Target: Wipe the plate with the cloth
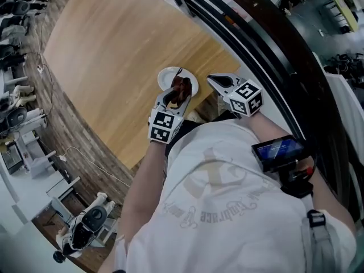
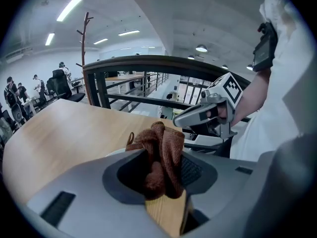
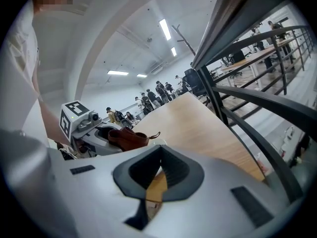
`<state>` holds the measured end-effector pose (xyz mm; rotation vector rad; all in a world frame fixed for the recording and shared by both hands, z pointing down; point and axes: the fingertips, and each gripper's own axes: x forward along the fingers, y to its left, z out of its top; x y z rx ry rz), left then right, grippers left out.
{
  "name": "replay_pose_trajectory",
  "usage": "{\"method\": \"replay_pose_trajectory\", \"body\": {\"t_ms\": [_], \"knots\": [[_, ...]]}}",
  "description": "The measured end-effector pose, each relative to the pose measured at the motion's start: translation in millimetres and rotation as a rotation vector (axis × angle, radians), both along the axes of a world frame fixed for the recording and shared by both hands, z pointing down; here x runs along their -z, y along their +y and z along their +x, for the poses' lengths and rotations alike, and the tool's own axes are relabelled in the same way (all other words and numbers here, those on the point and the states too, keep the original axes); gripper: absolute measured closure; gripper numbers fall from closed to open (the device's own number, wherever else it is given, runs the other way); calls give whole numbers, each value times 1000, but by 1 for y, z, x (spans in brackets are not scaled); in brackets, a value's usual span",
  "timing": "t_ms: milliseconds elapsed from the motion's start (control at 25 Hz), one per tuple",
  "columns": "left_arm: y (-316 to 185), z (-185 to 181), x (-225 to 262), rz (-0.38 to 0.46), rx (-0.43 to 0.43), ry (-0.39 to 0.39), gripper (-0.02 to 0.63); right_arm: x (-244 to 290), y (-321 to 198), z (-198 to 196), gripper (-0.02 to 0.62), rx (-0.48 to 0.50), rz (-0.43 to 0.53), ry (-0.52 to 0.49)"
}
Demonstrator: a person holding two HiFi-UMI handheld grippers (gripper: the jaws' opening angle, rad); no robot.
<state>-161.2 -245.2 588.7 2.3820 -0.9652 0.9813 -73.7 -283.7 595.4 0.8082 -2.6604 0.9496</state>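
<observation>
Left gripper (image 1: pixel 175 95) clamps the brown cloth (image 1: pixel 182 86) over the plate (image 1: pixel 166 78), ready to wipe; right gripper (image 1: pixel 215 81), jaws together and empty, hangs just beside it.

A large table (image 1: pixel 114 67) of light wood with a rounded edge stands beside a dark metal railing (image 1: pixel 256 33), and the floor (image 1: pixel 62 135) below it has a brownish, brick-like pattern. The ceiling (image 2: pixel 198 14) is white, with long tube lights (image 2: pixel 69 8) and round lamps (image 2: pixel 201 48). On the far side a thin coat stand (image 2: pixel 85 38) rises near black office chairs (image 2: pixel 62 83), and several people (image 3: pixel 148 100) stand there.
</observation>
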Motion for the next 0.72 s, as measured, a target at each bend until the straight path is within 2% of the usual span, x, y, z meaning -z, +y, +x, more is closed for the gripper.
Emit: {"method": "replay_pose_trajectory", "body": {"t_ms": [160, 360, 560, 720], "knots": [[-18, 8, -7, 11, -47, -69, 436, -5, -2, 10, 581, -47, -11, 2], [-30, 26, -10, 11, -116, -87, 437, -5, 2, 25, 581, -100, -14, 7], [-38, 36, -27, -40, -185, -140, 437, -11, -2, 40, 581, -151, -26, 14], [-27, 34, -34, -90, -201, -173, 436, -14, -2, 46, 581, -169, -33, 13]]}}
